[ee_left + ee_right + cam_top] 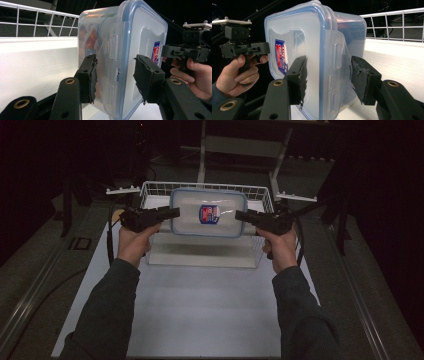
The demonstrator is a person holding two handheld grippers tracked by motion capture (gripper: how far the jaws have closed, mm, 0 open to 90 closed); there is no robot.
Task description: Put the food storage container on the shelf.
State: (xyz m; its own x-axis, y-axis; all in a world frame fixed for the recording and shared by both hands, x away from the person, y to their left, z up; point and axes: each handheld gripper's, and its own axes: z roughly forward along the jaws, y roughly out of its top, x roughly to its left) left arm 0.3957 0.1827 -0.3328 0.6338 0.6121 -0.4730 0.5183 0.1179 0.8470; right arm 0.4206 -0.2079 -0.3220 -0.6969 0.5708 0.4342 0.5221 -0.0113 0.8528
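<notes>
A clear plastic food box (pixel 209 213) with a blue-edged lid and a red and blue label is held up between two hand-held grippers, above a white wire basket (pixel 150 190) that stands at the far end of a white bench (pixel 200 310). In the high view the box is seen lid-up and roughly level, lifted off the bench, with its shadow cast on the basket's near wall. The left hand-held gripper (pixel 172 213) is set at the box's left end and the right hand-held gripper (pixel 239 214) at its right end, each held by a hand in a dark sleeve. In the left gripper view, the left hand-held gripper (pixel 116 75) is seen with one padded jaw pressed against the box's body; the other jaw stands just beside the lid, and contact cannot be told. In the right gripper view, the right hand-held gripper (pixel 329 75) straddles the other end, with a narrow gap showing beside each jaw.
</notes>
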